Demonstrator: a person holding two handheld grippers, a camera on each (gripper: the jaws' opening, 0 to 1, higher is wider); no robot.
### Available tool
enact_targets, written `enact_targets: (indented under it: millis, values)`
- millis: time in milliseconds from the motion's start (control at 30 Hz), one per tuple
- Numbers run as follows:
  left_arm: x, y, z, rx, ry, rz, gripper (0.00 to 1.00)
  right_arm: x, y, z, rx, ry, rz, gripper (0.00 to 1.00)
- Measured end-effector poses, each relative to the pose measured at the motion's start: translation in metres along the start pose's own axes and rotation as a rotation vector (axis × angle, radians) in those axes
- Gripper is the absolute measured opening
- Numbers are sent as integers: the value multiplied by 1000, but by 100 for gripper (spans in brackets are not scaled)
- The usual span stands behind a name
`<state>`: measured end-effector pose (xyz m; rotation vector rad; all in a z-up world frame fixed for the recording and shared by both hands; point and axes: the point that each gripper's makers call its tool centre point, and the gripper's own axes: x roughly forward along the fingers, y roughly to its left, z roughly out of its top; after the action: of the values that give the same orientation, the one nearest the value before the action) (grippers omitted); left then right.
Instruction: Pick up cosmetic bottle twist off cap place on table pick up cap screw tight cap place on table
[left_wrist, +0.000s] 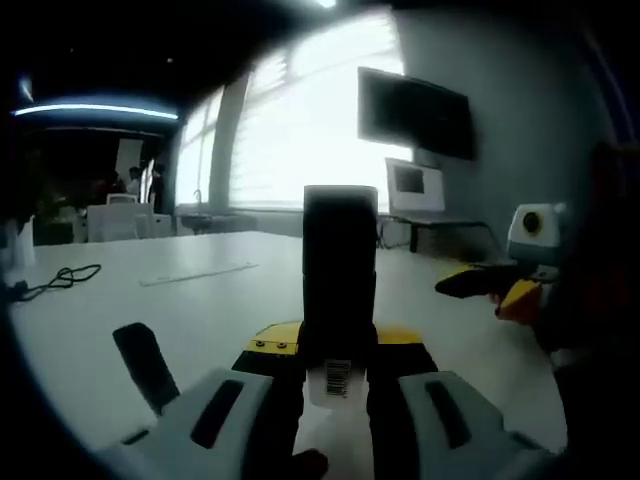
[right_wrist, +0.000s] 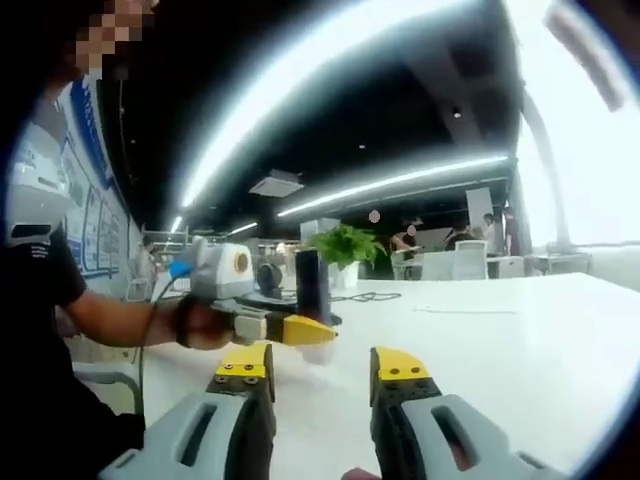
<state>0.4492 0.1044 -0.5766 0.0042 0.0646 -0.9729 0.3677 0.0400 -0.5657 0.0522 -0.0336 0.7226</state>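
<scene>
A dark cosmetic bottle (left_wrist: 340, 275) stands upright between the yellow-tipped jaws of my left gripper (left_wrist: 335, 342), which is shut on its lower body; a barcode label shows near its base. Its top (left_wrist: 340, 212) looks like a dark cap, seated on the bottle. In the right gripper view the same bottle (right_wrist: 312, 285) is held above the white table (right_wrist: 520, 350) by the left gripper (right_wrist: 296, 328), in a person's hand. My right gripper (right_wrist: 322, 366) is open and empty, a short way from the bottle; it enters the left gripper view from the right (left_wrist: 490, 288).
A black cable (left_wrist: 60, 278) and a thin pale strip (left_wrist: 195, 272) lie on the table's far side. A dark oblong object (left_wrist: 145, 365) sits near the left jaw. A wall screen (left_wrist: 415, 115) and a potted plant (right_wrist: 345, 245) stand beyond the table.
</scene>
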Motion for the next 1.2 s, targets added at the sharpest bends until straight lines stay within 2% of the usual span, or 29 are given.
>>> enact_targets:
  millis: [367,567,733,900,1200]
  values:
    - [26,13,-5,-15,16,65,13,0,0,-16,16,5,-20,30]
    - [41,20,-8,-32,23,103,13,0,-2,-17,-6,12,-32,30]
    - [52,25,-14,-12,43,140,13,0,-5,-18,-4,11,-37,30]
    - [58,31,-20,10,62,183,13,-1,-5,-16,8,0,-45,30]
    - [59,39,-28,-29,69,204,13,-2,-5,-17,-4,2,-53,30]
